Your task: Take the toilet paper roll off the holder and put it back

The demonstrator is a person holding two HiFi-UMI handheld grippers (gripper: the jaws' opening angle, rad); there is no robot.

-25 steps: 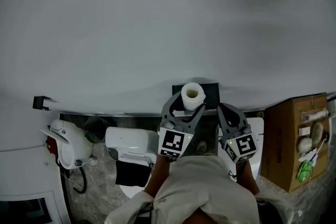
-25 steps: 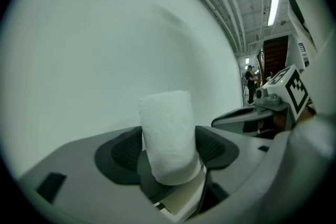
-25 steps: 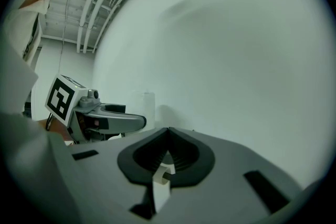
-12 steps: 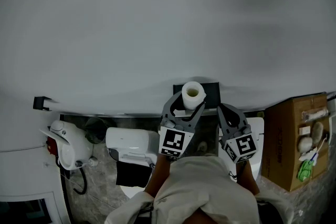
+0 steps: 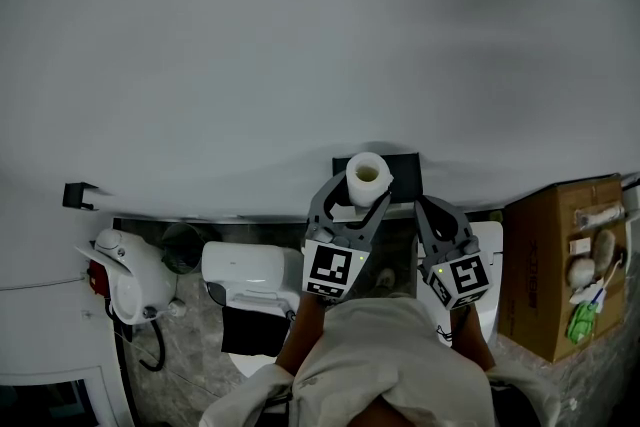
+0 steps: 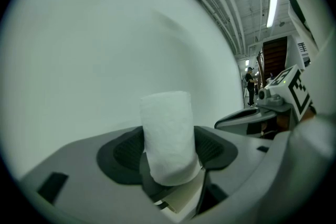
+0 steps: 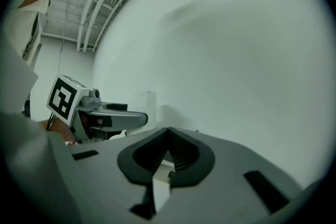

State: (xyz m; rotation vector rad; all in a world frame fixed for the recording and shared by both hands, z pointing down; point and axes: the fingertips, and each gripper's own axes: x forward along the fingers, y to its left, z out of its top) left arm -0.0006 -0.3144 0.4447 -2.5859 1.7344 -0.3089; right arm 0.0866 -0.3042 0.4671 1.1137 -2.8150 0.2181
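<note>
A white toilet paper roll point(image 5: 367, 178) stands upright in front of the black holder plate point(image 5: 405, 170) on the grey wall. My left gripper point(image 5: 358, 200) reaches up to it, its jaws on either side of the roll. In the left gripper view both dark pads press against the roll point(image 6: 168, 139), so the left gripper point(image 6: 169, 150) is shut on it. My right gripper point(image 5: 433, 208) hangs just to the right of the roll, apart from it. In the right gripper view its pads point(image 7: 181, 152) meet with nothing between them, and the roll point(image 7: 150, 102) shows faintly beyond.
A plain grey wall fills the upper part of the head view. Below it are a white toilet point(image 5: 250, 273), a white appliance point(image 5: 130, 277) at the left and a cardboard box point(image 5: 560, 265) holding small items at the right. A small black hook point(image 5: 75, 197) sticks out of the wall.
Hardly anything: the roll and holder plate sit a touch further right in the head view, and both grippers keep their places.
</note>
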